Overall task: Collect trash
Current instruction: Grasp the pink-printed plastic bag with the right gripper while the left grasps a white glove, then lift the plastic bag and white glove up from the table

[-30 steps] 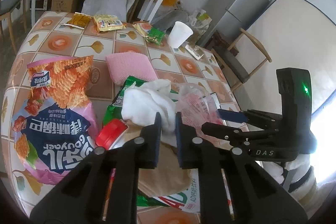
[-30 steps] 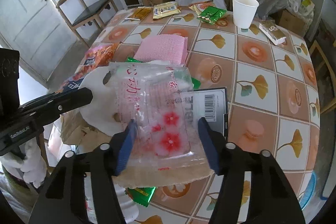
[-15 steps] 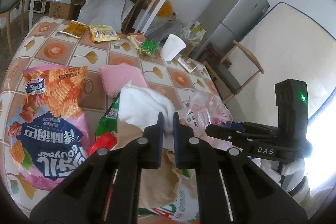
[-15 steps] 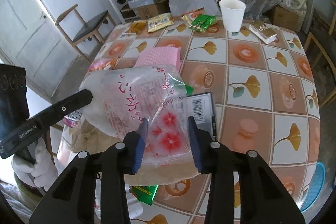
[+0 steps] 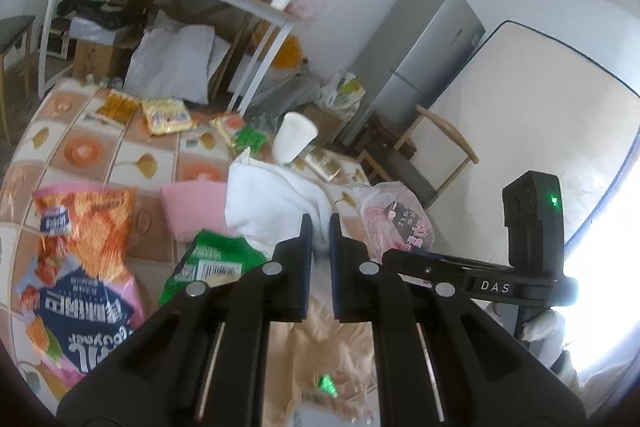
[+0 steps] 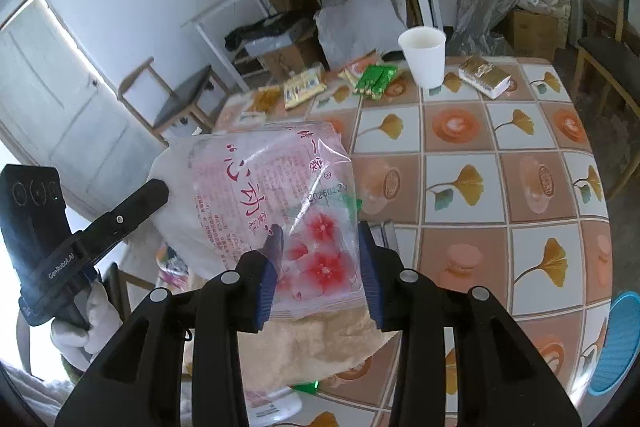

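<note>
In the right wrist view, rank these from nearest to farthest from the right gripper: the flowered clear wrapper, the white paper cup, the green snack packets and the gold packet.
1. flowered clear wrapper, pinched in the right gripper.
2. green snack packets, far side of the table, left of the cup.
3. white paper cup and gold packet, far edge, gold packet to the cup's right; too close to call.
</note>
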Available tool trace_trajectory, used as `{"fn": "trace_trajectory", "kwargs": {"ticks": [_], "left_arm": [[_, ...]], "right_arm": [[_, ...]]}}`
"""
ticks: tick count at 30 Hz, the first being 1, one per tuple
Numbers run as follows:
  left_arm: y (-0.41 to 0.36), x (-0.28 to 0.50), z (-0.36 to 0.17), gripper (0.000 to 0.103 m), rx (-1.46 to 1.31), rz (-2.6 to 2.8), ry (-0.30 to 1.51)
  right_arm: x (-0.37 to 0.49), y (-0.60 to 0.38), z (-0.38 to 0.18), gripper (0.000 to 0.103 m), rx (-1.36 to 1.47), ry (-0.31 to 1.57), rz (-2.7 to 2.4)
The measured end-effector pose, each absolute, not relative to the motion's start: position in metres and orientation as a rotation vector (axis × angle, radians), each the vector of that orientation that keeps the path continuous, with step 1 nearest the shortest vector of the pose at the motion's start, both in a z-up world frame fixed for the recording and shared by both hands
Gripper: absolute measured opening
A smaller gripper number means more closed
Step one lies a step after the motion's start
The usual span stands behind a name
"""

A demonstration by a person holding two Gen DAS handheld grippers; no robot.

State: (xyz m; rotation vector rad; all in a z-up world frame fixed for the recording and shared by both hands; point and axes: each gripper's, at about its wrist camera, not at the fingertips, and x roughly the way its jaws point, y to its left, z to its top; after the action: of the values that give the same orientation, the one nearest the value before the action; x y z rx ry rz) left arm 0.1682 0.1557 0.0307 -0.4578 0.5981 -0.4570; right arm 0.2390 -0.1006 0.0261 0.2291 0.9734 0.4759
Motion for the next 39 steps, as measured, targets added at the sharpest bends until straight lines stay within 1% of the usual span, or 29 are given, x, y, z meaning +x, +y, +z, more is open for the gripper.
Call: {"fn": "trace_trajectory", "kwargs": {"ticks": [11, 23, 39], "left_arm": [[0.146, 0.166, 0.071, 0.007, -0.429, -0.492, 0.465], [0.142, 0.173, 0.074, 0.007, -0.462, -0.518, 0.425], [0.135, 0.173, 0.119, 0.007, -0.455, -0.564, 0.299]], "right_arm": [[0.233, -0.134, 0.056, 0.037, 0.336, 0.884, 0.460], [0.230, -0.153, 0.056, 0.037, 0.376, 0.882, 0.429], [0.226, -0.166, 0.059, 0.037, 0.410, 0.861, 0.415]]}}
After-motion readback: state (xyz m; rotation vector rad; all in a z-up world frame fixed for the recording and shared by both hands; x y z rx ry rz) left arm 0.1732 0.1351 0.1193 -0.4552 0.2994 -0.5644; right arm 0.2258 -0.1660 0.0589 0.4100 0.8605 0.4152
